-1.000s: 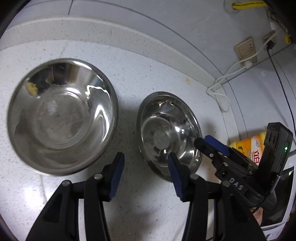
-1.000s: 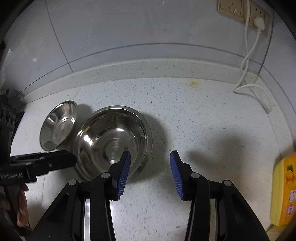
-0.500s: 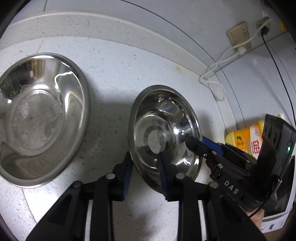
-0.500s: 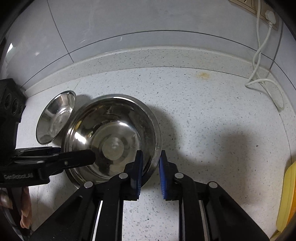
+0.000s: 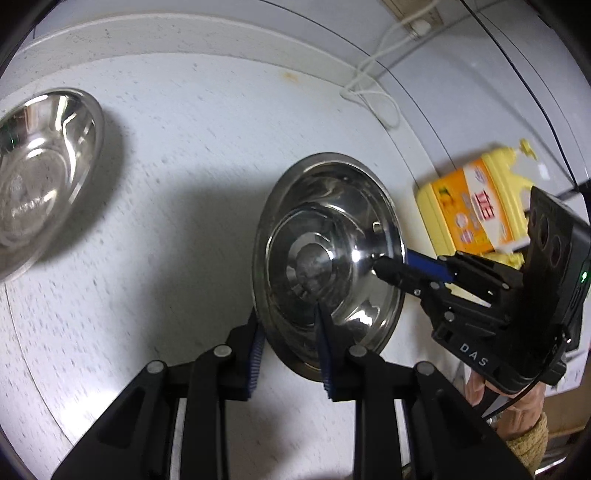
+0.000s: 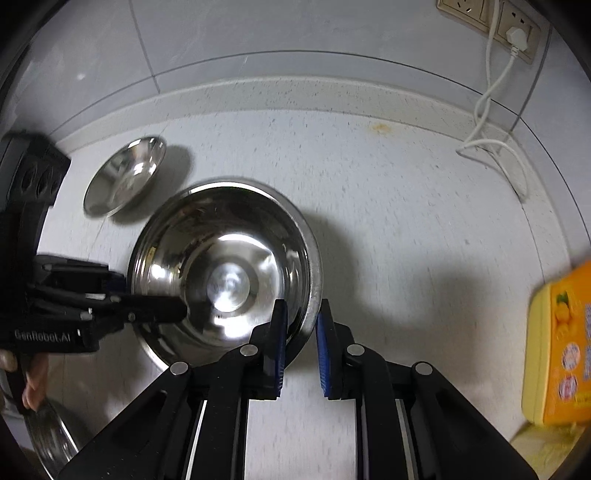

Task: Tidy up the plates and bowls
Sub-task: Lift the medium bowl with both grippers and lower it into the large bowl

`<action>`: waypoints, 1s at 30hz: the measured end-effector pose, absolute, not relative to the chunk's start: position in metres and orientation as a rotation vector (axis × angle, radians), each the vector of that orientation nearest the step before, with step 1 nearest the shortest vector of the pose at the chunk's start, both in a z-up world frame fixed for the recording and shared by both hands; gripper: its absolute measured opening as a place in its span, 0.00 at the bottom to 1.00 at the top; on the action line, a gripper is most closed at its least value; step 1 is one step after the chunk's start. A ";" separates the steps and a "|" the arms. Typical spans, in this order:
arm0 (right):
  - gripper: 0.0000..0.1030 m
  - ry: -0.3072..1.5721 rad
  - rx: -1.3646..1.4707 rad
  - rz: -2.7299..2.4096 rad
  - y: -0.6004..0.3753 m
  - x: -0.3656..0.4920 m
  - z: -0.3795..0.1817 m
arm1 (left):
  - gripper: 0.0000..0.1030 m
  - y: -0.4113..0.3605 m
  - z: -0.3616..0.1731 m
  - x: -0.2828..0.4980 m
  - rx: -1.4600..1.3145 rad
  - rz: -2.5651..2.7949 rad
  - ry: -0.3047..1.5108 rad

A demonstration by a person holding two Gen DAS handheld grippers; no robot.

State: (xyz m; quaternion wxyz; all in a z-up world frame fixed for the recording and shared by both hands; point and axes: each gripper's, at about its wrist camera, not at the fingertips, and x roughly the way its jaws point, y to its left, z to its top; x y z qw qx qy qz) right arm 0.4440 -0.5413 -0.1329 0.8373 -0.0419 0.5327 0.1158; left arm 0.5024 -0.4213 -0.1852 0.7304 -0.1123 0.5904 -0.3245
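Observation:
A steel bowl (image 5: 325,258) is held off the white speckled counter by both grippers. My left gripper (image 5: 290,332) is shut on its near rim in the left wrist view. My right gripper (image 6: 301,332) is shut on the opposite rim; it also shows in the left wrist view (image 5: 391,264). The same bowl fills the middle of the right wrist view (image 6: 225,273), where the left gripper (image 6: 155,308) reaches in from the left. A second, wider steel bowl (image 5: 40,177) rests on the counter at the left, seen small in the right wrist view (image 6: 123,175).
A yellow detergent bottle (image 5: 476,206) lies on the counter at the right, also in the right wrist view (image 6: 561,347). A white cable (image 6: 491,122) hangs from a wall socket (image 6: 487,26) onto the counter. Another steel rim (image 6: 51,439) shows at bottom left.
Both grippers closed on the smaller bowl's rim and lifted it up and to the right, away from the wider bowl, which stays on the counter.

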 end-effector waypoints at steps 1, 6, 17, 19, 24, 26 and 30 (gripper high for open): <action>0.14 1.131 -0.090 0.243 -0.542 0.436 -0.132 | 0.23 -0.423 -0.183 0.497 -0.236 -0.726 1.306; 0.14 1.141 -0.082 0.231 -0.547 0.412 -0.126 | 0.23 -0.432 -0.172 0.472 -0.176 -0.760 1.321; 0.14 1.145 -0.074 0.215 -0.552 0.349 -0.102 | 0.23 -0.430 -0.143 0.406 -0.154 -0.826 1.329; 0.14 1.141 -0.069 0.209 -0.552 0.335 -0.097 | 0.23 -0.428 -0.137 0.393 -0.160 -0.833 1.329; 0.14 1.112 -0.051 0.198 -0.546 0.303 -0.082 | 0.23 -0.402 -0.114 0.356 -0.203 -0.837 1.311; 0.14 1.094 -0.035 0.214 -0.539 0.287 -0.073 | 0.23 -0.387 -0.104 0.340 -0.217 -0.829 1.301; 0.14 1.072 -0.030 0.258 -0.518 0.258 -0.059 | 0.23 -0.356 -0.088 0.306 -0.211 -0.808 1.284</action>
